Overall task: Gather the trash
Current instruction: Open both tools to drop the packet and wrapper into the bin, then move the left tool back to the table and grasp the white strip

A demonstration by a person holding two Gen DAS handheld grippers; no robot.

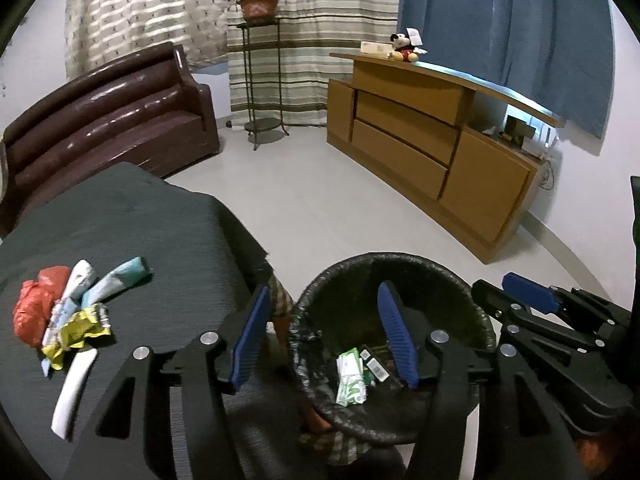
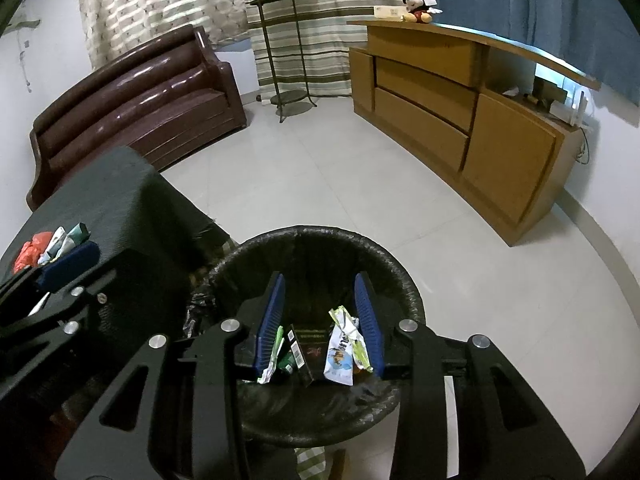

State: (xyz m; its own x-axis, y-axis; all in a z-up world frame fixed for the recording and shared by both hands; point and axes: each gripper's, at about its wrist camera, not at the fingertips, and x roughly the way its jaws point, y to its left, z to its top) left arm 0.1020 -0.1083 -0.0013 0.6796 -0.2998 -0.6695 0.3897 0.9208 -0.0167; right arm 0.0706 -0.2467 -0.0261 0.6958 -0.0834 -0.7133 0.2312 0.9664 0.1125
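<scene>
To the left of your left gripper, the trash pile is lying on the dark table: an orange bag, crumpled yellow wrappers, teal-and-white packets and a white strip nearest you. The left gripper is hovering with its blue pads spread apart and nothing between them, its left finger over the table edge and its right finger over the bin. Below it, a green-and-white packet and a small dark box are lying on the bin's black liner.

To the right, your right gripper is hanging over the same bin, jaws parted. A white printed wrapper is sitting between the pads, close against the right one; you cannot tell whether it is touching. The left pad is standing clear of it, so nothing is being pinched.
</scene>
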